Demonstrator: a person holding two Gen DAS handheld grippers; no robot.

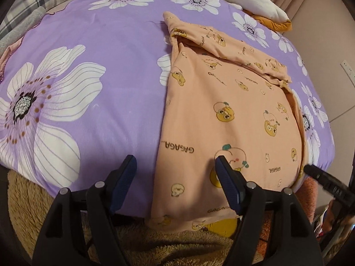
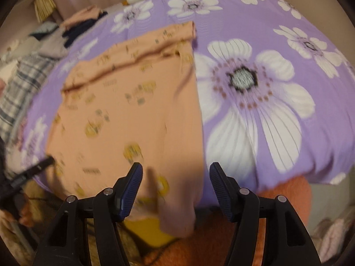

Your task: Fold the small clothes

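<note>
Already partly folded, the peach printed garment [image 1: 233, 115] lies flat on the purple flowered bedspread [image 1: 106, 44], its near hem hanging just over the bed's front edge. At its far end a strip of the cloth is turned back over the body, and its long sides run straight, so I judge the first folds done; what looks left is a fold bringing one end onto the other, then setting it aside. The left claw [image 1: 175, 161] hovers above the garment's near left edge with its jaws standing wide, one finger over the bedspread and one over the cloth, gripping nothing. The right claw [image 2: 175, 170] hangs over the garment's near right edge, likewise well open and empty; that view is blurred, so fine contact cannot be read, but no cloth shows between the pads. Left of the garment the bedspread is bare and wide, giving plenty of room to work; right of it only a narrower band of bedspread remains before the bed drops away. Beyond its far end sit white and mustard cloths [image 1: 255, 2], well apart. Below the garment's hanging hem lies a shaggy tan rug [image 1: 155, 243] with something yellow [image 1: 221, 226] just under the hem.
</note>
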